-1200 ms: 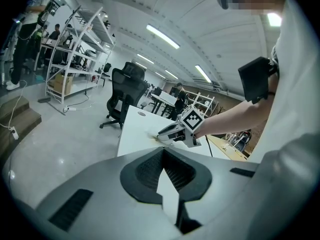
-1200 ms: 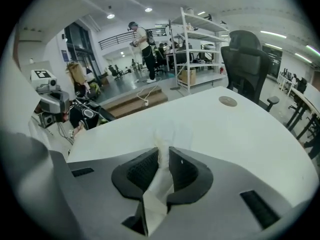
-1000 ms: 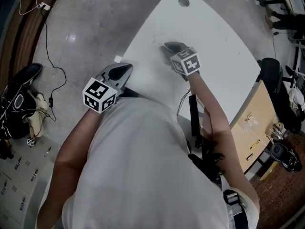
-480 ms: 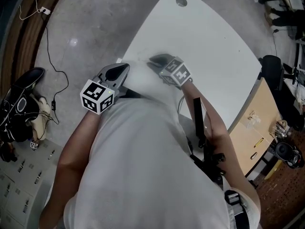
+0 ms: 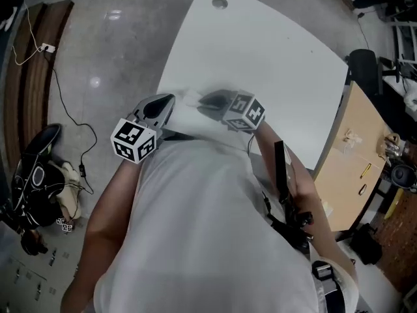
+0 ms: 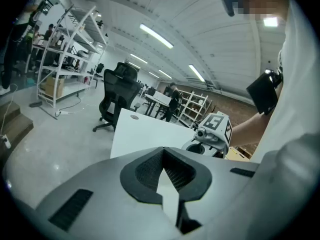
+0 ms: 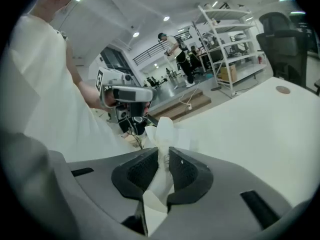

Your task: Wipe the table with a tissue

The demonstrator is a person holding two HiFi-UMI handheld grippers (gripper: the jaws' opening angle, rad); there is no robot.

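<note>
Drawn back across the table, the right hand-held gripper pinches the tissue between its jaws.

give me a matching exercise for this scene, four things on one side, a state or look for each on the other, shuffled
Things:
1. left gripper
2. right gripper
3. table
4. chair

States:
a. black, on the floor
b. shut on the tissue
c. white, with a round hole
d. shut, empty

Pairs: 1-d, 2-b, 3-c, 4-a
</note>
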